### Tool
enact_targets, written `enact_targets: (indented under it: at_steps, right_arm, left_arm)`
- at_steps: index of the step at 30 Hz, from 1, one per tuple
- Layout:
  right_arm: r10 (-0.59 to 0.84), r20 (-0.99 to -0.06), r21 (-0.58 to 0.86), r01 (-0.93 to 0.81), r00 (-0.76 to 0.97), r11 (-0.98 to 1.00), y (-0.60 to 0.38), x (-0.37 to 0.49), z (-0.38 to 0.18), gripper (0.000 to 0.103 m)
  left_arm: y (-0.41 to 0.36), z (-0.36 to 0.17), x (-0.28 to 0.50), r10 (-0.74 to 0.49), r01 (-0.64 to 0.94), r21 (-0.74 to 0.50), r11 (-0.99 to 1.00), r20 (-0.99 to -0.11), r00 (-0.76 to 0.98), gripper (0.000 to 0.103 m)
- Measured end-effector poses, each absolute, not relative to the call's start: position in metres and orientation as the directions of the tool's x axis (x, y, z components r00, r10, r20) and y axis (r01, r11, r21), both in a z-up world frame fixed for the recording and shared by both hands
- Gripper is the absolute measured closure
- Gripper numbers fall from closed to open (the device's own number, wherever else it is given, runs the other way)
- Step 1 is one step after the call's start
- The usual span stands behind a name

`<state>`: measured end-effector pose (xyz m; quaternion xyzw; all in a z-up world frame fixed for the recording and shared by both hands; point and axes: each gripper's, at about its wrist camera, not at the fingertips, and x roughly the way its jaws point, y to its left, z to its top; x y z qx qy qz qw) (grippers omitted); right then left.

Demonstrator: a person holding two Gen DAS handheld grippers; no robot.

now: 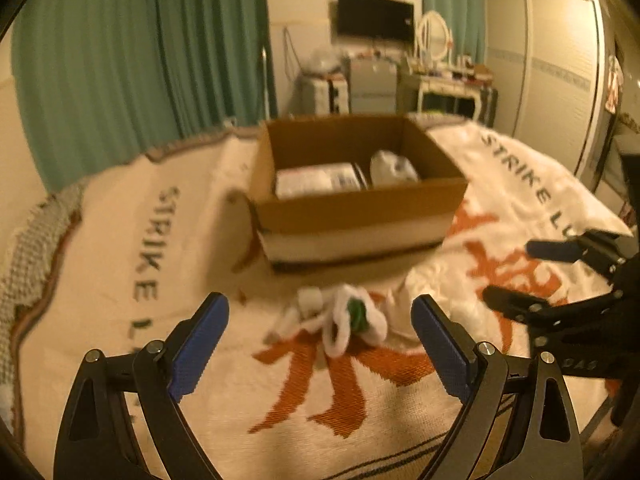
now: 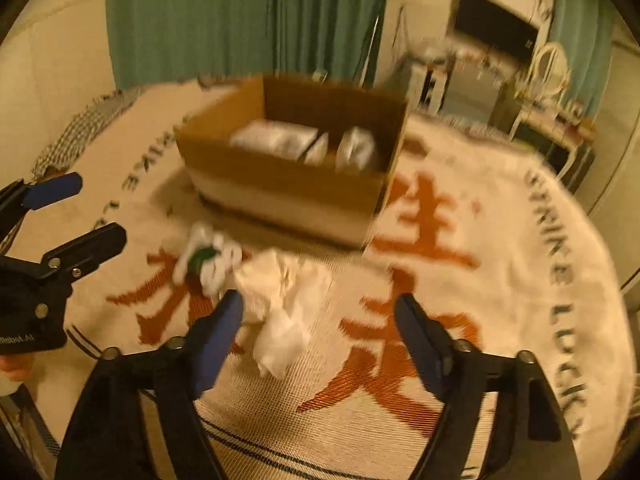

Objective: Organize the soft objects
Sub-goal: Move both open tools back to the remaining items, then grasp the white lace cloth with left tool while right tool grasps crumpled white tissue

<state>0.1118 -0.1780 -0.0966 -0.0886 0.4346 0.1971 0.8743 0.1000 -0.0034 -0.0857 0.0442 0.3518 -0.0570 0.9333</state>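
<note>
Both grippers hung over a bed covered by a cream blanket [image 1: 120,240] with orange characters. The left gripper [image 1: 320,344] had its jaws wide apart, nothing between them, aimed at a small white bundle with a green patch [image 1: 340,320] lying on the blanket. The right gripper [image 2: 320,336] had its jaws apart too, empty, just above a crumpled white cloth [image 2: 284,308] beside that bundle. Behind both sat an open cardboard box [image 1: 352,208] holding white packages [image 1: 316,180]. Frames were blurred.
</note>
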Motion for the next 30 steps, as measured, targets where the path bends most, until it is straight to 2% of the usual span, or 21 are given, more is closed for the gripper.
enact_targets:
  at_steps: [3,4,5,7,16,21,24,30]
  right_arm:
    - [0.304,-0.826,0.072,-0.446,0.475,0.892,-0.175,0.119,-0.126,0.040]
    - [0.321,-0.836,0.097,-0.456,0.445,0.885,-0.175,0.122,-0.137,0.050]
    - [0.334,-0.841,0.114,-0.463,0.427,0.879,-0.173,0.123,-0.142,0.055]
    - [0.396,-0.832,0.185,-0.479,0.388,0.858,-0.175,0.126,-0.150,0.075]
    - [0.391,-0.767,0.132,-0.472,0.508,0.872,-0.211,0.125,-0.110,0.077]
    - [0.331,-0.771,0.103,-0.406,0.544,0.908,-0.236,0.136,-0.117,0.077]
    - [0.308,-0.779,0.096,-0.382,0.546,0.919,-0.247,0.146,-0.123,0.077]
    - [0.317,-0.788,0.112,-0.384,0.528,0.917,-0.250,0.158,-0.140,0.077]
  left_arm:
    - [-0.009,-0.101,0.110,-0.090,0.157,0.033,0.987,-0.691,0.718,0.009]
    - [-0.011,-0.105,0.112,-0.091,0.163,0.037,0.986,-0.698,0.710,0.009]
    - [-0.013,-0.107,0.114,-0.091,0.168,0.042,0.985,-0.703,0.705,0.010]
    - [-0.018,-0.110,0.117,-0.099,0.183,0.042,0.982,-0.711,0.697,0.010]
    - [-0.058,-0.105,0.133,-0.173,0.265,0.009,0.964,-0.736,0.655,0.010]
    - [-0.086,-0.115,0.145,-0.137,0.287,0.077,0.955,-0.744,0.654,0.011]
    - [-0.094,-0.123,0.152,-0.160,0.310,0.060,0.949,-0.754,0.637,0.012]
    - [-0.101,-0.150,0.174,-0.153,0.320,0.044,0.946,-0.812,0.563,0.035]
